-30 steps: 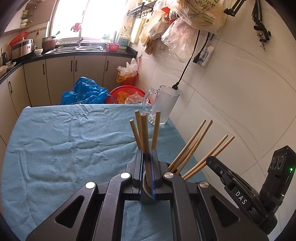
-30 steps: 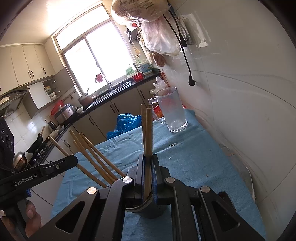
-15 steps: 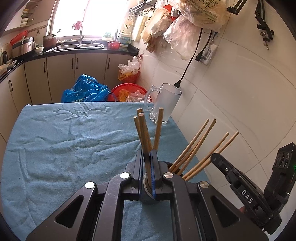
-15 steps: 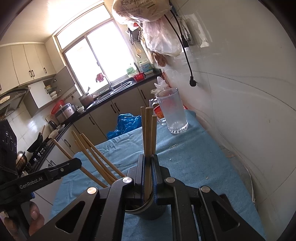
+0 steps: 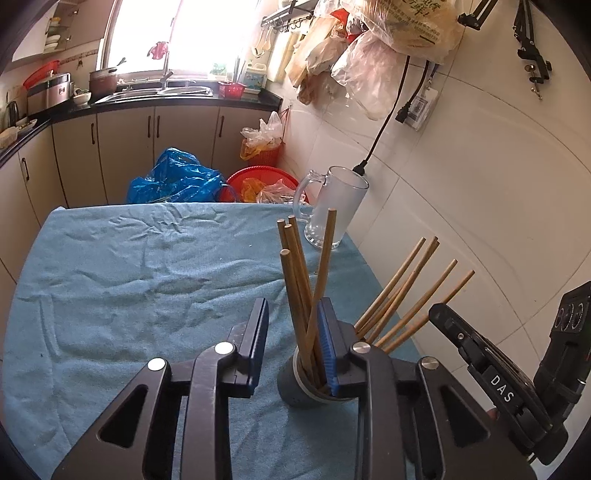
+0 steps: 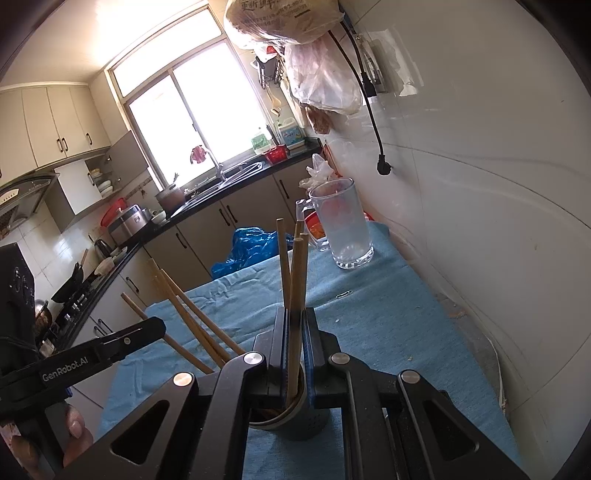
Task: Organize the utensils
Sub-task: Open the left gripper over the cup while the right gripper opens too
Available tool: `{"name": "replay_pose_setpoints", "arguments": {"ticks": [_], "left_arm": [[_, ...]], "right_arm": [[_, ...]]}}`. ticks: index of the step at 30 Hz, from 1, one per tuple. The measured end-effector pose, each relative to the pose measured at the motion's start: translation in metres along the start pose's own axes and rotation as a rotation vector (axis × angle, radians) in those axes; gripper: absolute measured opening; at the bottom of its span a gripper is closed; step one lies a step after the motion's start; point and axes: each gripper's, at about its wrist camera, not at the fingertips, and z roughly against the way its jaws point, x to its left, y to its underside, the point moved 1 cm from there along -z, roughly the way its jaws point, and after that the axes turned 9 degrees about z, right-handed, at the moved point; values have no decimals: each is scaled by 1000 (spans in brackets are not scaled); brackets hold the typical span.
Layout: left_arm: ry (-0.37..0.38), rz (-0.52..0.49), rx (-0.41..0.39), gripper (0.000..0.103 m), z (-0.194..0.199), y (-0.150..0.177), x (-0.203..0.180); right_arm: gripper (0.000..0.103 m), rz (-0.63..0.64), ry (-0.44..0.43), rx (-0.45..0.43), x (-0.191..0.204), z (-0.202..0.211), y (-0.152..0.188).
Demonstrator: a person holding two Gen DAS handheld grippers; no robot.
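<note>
left gripper (image 5: 291, 343) – jaws just opening, chopsticks (image 5: 306, 295) released into holder (image 5: 295, 387) | right gripper (image 6: 295, 350) – clamped on a chopstick (image 6: 295, 295) | lift left straight clear, don't snag sticks

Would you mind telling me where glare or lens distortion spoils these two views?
Left wrist view: the window is blown out white and the wall tiles bow outward. Right wrist view: the window glares too, while the glass mug stays sharp.

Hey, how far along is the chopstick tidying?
Done: one bundle of wooden chopsticks stands in the dark grey cup; the left gripper has just been opening around it. In hand: the right gripper clamps a second bundle in the cup. Left: release that.
</note>
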Motion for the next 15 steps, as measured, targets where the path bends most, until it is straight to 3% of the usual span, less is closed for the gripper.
{"name": "replay_pose_setpoints", "arguments": {"ticks": [3,15], "left_arm": [[-4,4,0,27,0,0,1],[-35,29,-19,49,1,0,8]], "right_arm": [[12,3,0,5,0,-2,-1],[50,14,21,-4,2,1,-1]]}}
